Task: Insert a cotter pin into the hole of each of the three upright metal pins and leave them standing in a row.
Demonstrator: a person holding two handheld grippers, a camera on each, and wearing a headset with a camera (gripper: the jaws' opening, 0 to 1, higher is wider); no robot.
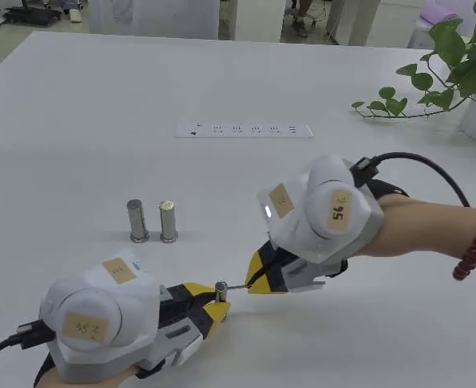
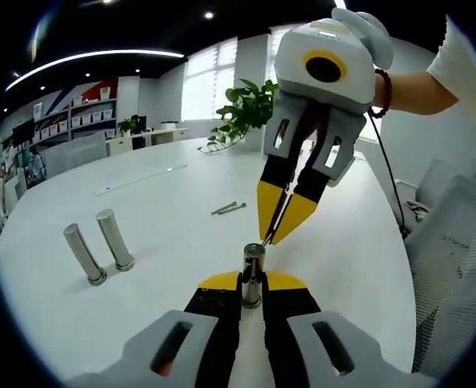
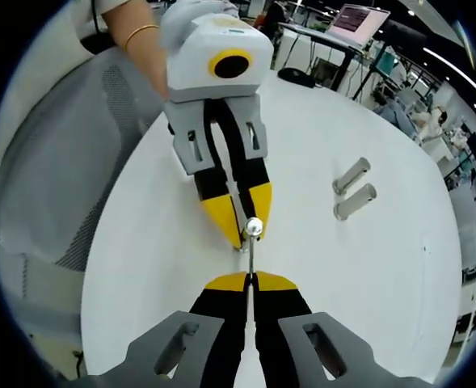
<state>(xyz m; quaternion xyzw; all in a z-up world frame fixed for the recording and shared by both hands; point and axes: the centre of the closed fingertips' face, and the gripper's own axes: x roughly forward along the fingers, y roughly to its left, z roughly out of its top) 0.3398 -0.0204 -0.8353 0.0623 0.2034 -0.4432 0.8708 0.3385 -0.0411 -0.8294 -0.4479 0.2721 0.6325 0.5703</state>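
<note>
The right gripper (image 1: 254,283) is closed on a thin cotter pin (image 1: 236,286). The cotter pin's free tip meets the head of the metal pin (image 1: 220,288), which the left gripper (image 1: 216,305) clamps upright on the white table (image 1: 100,121); whether the tip has entered the hole cannot be told. The cotter pin is probably light, springy wire that bends easily, so hold it short, leaving the tip free. The metal pin is a smooth, rigid, polished cylinder, likely slippery, so clamp its shank below the hole. Two more pins (image 1: 137,221) stand side by side nearby.

Your right gripper (image 1: 254,284) carries a tan label (image 1: 339,211) marked "56", read sideways. On your left gripper (image 1: 220,305), the rear label (image 1: 86,328) bears faint writing, not legible.
</note>
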